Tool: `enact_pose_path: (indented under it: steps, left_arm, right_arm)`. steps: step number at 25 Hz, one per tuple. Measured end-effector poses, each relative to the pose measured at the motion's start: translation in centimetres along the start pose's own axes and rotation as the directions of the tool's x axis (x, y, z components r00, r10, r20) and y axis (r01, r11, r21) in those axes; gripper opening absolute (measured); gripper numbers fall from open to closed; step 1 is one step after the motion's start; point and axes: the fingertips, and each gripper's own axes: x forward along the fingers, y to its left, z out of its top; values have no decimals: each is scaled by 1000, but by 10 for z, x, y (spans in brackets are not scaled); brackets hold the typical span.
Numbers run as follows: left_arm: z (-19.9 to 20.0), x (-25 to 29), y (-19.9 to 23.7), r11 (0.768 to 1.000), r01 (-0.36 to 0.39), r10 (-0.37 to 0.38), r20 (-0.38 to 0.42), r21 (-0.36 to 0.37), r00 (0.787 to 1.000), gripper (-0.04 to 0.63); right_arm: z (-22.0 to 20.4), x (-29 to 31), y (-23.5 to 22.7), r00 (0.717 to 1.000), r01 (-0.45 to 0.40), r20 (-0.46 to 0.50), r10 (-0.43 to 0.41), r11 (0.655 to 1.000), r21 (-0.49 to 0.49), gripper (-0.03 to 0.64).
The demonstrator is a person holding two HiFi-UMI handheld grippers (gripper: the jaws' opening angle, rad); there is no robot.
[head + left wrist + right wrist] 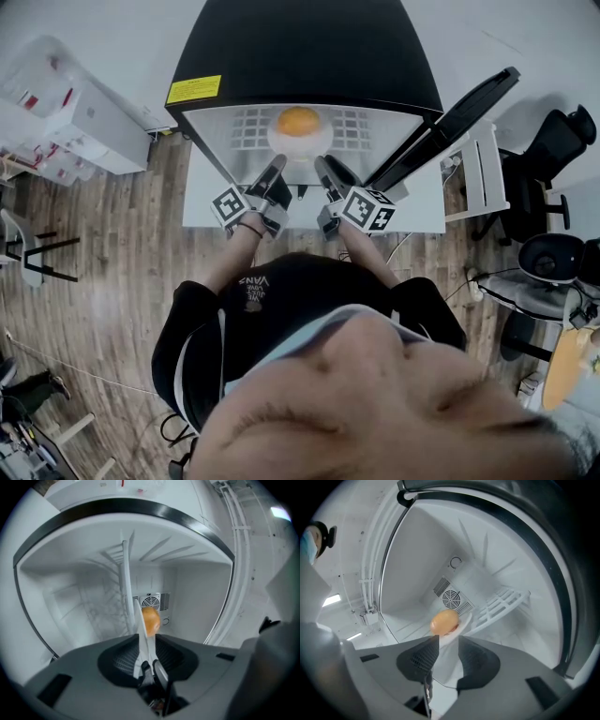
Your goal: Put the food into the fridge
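A round orange food item [299, 120] lies on a white plate [300, 148] inside the open black fridge [300, 47]. Both grippers reach in at the plate's near rim. My left gripper [270, 176] is shut on the rim; in the left gripper view [143, 639] the plate [125, 588] runs edge-on from the jaws, with the food [150, 621] beyond. My right gripper [330, 174] is open: in the right gripper view [449, 641] its jaws stand apart with the plate [447, 667] between them, and the food [444, 622] lies just ahead.
The fridge door [450, 122] hangs open to the right. A wire shelf [501, 604] and a fan vent [451, 598] are on the fridge's back wall. The fridge stands on a white table [202, 202]. Office chairs [553, 150] stand at the right, white cabinets [75, 122] at the left.
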Motion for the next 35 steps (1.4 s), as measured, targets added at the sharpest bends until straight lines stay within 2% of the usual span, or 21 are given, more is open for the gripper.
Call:
enact_pose_path:
  steps: [4,7,8,11,14,21,28,32,35]
  left_arm:
    - [2,-11,-5,993,-17,16,15,116,1000,84]
    - [2,-20,-7,971,-62,59,21,230,998,84]
    - [2,-22,-7,956,-77,77,11,283,997,84]
    - [3,-25,-9,875,-93,118,-22,474,993,84]
    - [-3,-25,-13,820,-75,128,-54,567,990,84]
    - [-11,-26,-14,710,-59,177,-96,702,980,84]
    - [-9,-24,-13,625,-57,219,-105,779,970,37]
    - [-8,-20,-11,595,-51,237,-114,802,965,31]
    - [-9,-16,-9,593,-44,244,-128,804,961,29]
  right_arm:
    - [-2,-1,5,1000,12,-6,-12,998,-65,116]
    - [-2,-4,7,999,32,2,-32,993,-112,114]
    - [-2,-4,7,999,36,5,-35,992,-121,111]
    - [-2,-6,9,999,46,13,-44,988,-150,96]
    - [-3,-8,8,998,68,26,-64,979,-194,63]
    - [-10,-10,10,996,88,9,-90,950,-301,18]
    - [-15,-3,15,996,78,-14,-89,926,-369,12]
    - [-15,1,16,996,74,-20,-88,920,-386,12]
    - [-15,3,15,995,76,-24,-92,918,-388,12]
